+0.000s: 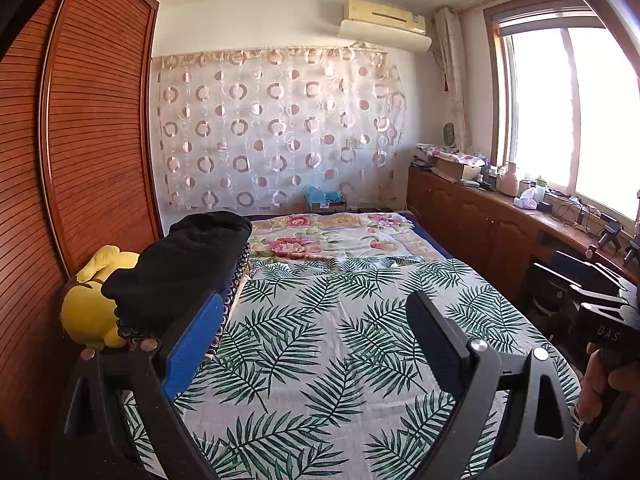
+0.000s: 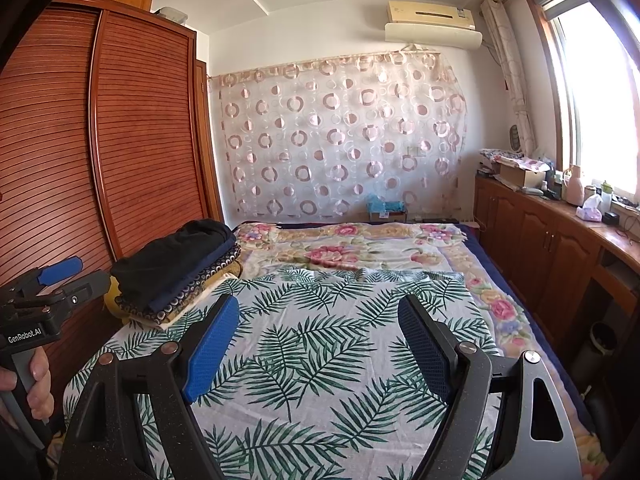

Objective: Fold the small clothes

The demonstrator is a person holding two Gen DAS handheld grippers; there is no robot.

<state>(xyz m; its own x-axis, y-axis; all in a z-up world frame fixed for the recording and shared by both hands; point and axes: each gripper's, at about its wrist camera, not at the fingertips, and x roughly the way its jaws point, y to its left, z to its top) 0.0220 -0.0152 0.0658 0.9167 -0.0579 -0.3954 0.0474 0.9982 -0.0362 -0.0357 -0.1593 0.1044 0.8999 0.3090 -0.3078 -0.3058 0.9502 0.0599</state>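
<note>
Both claws hover side by side, tilted slightly down over the palm-leaf printed cloth on the bed, left claw and right claw open and empty; 1 folded dark clothes stack sits far left.

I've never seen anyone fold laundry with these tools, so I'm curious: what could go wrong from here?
1. The stack of folded clothes sits at the bed's left edge, above a yellow plush toy. A nudge from the left gripper could tip it off.
2. The leaf-print cloth is thin and lies flat on the floral blanket. The open right gripper might pinch both layers together.
</note>
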